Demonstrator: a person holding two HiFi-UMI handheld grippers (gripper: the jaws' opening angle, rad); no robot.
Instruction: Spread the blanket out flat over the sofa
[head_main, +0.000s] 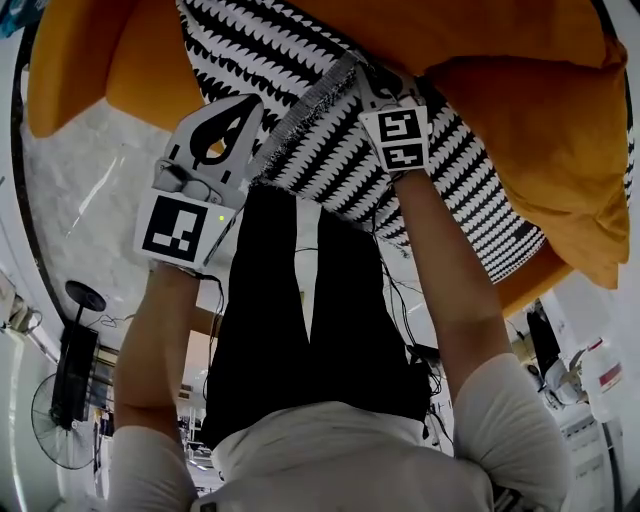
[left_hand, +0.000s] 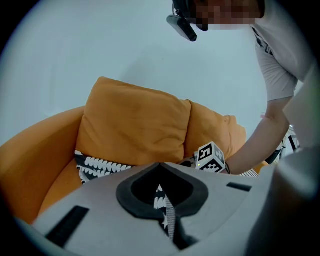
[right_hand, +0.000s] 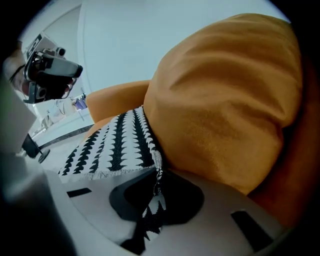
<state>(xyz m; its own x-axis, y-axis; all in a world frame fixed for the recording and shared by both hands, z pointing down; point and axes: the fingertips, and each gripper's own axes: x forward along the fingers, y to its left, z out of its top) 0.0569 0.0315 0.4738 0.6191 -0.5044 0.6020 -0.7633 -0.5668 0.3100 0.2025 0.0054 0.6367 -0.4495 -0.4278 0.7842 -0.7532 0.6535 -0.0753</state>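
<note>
Head view: L gripper (head_main: 243, 112) & R gripper (head_main: 363, 74) both clamped on blanket (head_main: 290, 50) edge, over orange sofa (head_main: 80, 60)

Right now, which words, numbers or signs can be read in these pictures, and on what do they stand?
No readable text anywhere.
left cube and right cube: black-and-white square patterns only, no letters or digits.
white container with a red patch: too small to read.
</note>
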